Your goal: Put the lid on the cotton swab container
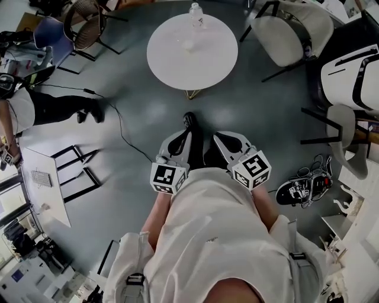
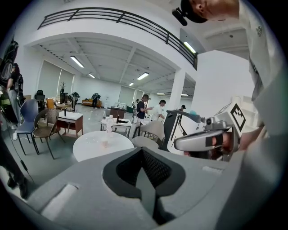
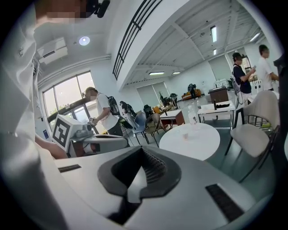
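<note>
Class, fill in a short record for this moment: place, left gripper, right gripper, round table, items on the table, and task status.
place: open office hall with a grey floor
left gripper: jaws together, nothing between them
right gripper: jaws together, nothing between them
round table: white, ahead, apart from both grippers
on table: bottle; small clear item, too small to identify
task status: no lid or container held; not begun

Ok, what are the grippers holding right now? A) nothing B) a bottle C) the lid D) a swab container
A: the left gripper and right gripper both show fingers shut with nothing between them; the bottle stands on the table ahead.
</note>
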